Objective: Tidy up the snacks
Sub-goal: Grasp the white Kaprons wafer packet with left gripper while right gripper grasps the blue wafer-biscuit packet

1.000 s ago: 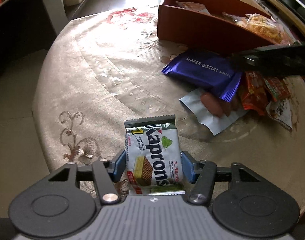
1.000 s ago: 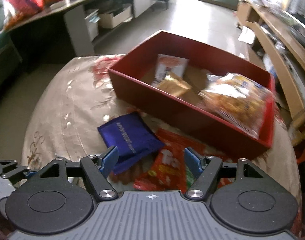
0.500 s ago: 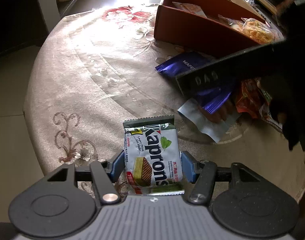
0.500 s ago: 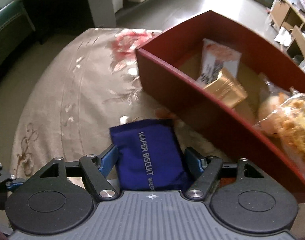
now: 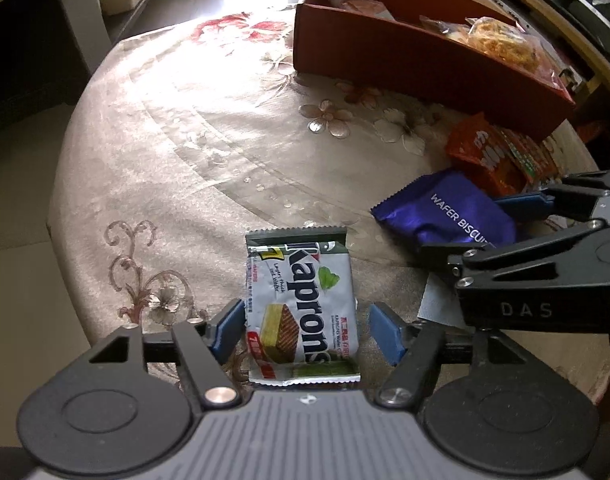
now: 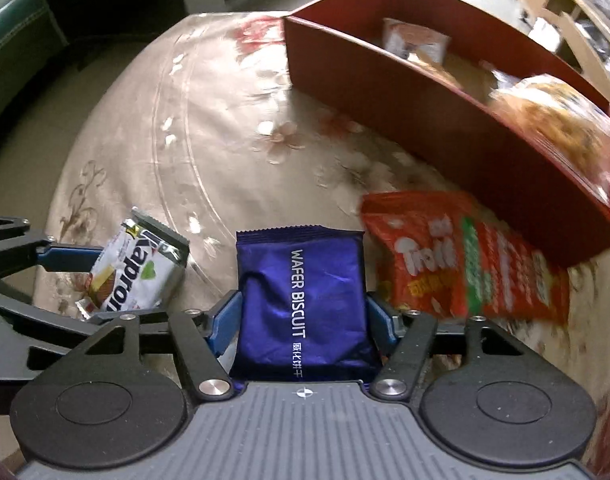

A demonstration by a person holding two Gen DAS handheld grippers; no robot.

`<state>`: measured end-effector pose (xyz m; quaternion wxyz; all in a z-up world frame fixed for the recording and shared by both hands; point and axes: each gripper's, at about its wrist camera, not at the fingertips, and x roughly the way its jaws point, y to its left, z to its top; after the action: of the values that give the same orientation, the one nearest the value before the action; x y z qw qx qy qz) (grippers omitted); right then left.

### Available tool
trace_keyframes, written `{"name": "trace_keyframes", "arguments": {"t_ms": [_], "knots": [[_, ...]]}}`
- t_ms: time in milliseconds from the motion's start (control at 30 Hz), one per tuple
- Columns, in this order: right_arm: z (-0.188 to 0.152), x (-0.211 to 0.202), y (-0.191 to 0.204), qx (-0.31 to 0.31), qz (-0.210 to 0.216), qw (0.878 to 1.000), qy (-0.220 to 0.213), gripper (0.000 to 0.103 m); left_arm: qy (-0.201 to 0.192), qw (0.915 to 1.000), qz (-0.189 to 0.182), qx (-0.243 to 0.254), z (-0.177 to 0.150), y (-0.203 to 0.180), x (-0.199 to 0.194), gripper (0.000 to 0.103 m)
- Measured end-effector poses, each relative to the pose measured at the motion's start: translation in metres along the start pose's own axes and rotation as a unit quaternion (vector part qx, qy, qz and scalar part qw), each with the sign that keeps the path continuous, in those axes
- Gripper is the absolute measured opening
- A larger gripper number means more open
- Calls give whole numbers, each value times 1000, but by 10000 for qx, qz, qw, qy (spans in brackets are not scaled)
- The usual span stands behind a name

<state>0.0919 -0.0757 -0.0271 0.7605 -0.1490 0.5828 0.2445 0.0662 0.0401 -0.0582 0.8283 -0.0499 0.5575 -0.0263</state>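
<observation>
Jaws of the left gripper (image 5: 303, 332) have just been opening; left wrist view: pads stand clear of the Kaprons wafer pack (image 5: 301, 304), which lies flat on the table (image 5: 165, 128) between them (released, I judge).

Right wrist view: right gripper (image 6: 303, 322) jaws have just been closing on the purple wafer biscuit pack (image 6: 301, 304), pads at both edges. Next, I judge: lift it into the red box (image 6: 405, 108).

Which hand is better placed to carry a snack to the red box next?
Right: its tongs hug the purple wafer biscuit pack. The left tongs have just been opening, gapped around the Kaprons pack.
</observation>
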Motion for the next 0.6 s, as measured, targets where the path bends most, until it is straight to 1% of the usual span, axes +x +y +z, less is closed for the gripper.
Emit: {"name": "trace_keyframes", "arguments": {"t_ms": [33,67,133,200,267,367,433,467,500,600], "knots": [[1,2,-1,32,4,10000,3,74,2,10000,9,-8,0,0,1,75],[1,2,-2,41,1,10000,-22,77,8,10000,9,-19,1,0,1,77],[4,5,0,-15,-42,10000,-44,79,-29,9999,122,-6,1,-1,3,79],[7,9,4,-132,-105,9998,-90,82,-59,9997,216,18,1,-1,4,78],[9,16,3,-142,-145,9998,-29,83,-64,9996,268,68,1,-2,4,78],[9,23,-1,-66,-118,9999,11,85,-42,9997,219,35,1,-1,4,83],[8,22,-4,-5,-61,10000,-13,84,-19,9998,193,12,2,-1,4,84],[7,22,-3,-33,-89,10000,-32,80,-2,9998,184,-10,2,-1,4,84],[5,20,-2,-63,-88,9999,-52,73,20,9999,157,-25,2,-1,4,84],[1,11,-3,-16,-177,9998,-86,72,46,9999,71,-80,2,1,2,84]]}}
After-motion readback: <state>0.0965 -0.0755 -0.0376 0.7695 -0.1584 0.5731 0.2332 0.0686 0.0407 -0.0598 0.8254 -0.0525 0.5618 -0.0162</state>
